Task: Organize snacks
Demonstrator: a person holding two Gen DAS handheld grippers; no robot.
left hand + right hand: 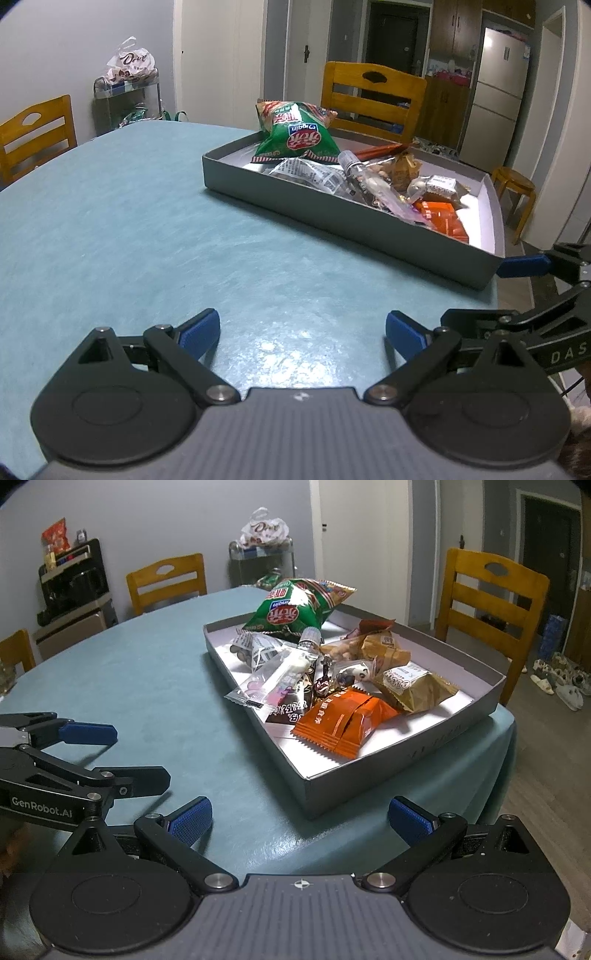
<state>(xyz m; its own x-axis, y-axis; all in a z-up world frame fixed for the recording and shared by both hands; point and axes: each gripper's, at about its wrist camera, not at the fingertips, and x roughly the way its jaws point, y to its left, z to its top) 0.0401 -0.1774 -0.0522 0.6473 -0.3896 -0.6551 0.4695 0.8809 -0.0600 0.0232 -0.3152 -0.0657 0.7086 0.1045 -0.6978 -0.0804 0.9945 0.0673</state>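
A grey shallow box (332, 218) (369, 775) sits on the teal table and holds several snacks. A green chip bag (299, 138) (291, 607) lies at its far end. An orange packet (343, 720) (441, 218) lies at the near end, with a brown packet (413, 686) and a clear wrapped candy stick (277, 674) beside it. My left gripper (303, 332) is open and empty above the table, left of the box. My right gripper (301, 818) is open and empty near the box's front corner. Each gripper shows in the other's view.
The teal table (129, 221) spreads to the left of the box. Wooden chairs (373, 96) (487, 594) stand around it. A cart with a white bag (264, 531) stands by the wall. The table edge (509, 731) drops off just right of the box.
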